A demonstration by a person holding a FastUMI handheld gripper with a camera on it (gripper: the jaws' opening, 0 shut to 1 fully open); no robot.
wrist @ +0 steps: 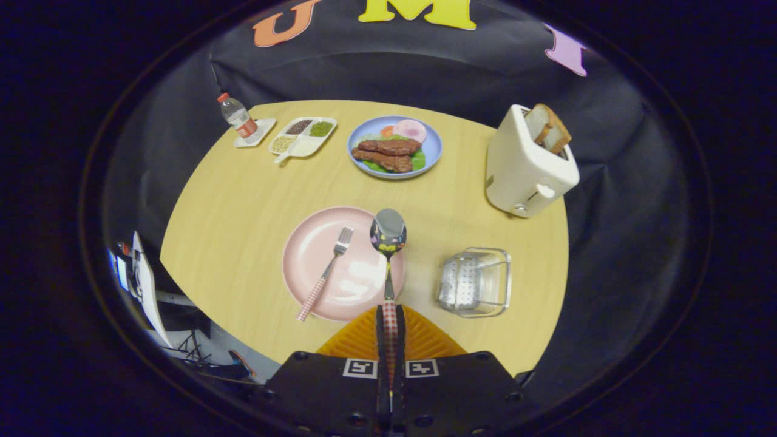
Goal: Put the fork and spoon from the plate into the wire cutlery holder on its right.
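I had the gripper (389, 321) clenched on the spoon (388, 243), both fingers (381, 328) pressing the checked handle low down, so the bowl stuck out far ahead of them and hung above the right rim of the pink plate (309, 243).

Risks noted, as my judgement only:
- The grip sat at the handle's end. The long overhang could let the spoon pivot or slip during the swing to the wire cutlery holder (476, 282).
- The holder lay right of the plate, well apart from it, and seemed tipped on its side. If the spoon nudged its wire rim, the light frame might slide or roll.
- The fork (326, 273) lay on the plate, left of the spoon, its handle overhanging the near rim. A low pass could knock it off.

Spoon appearance: slim metal shaft, polished bowl with dark, coloured reflections on it, red-and-white checked handle matching the fork's. It pointed straight ahead, away from the fingers.
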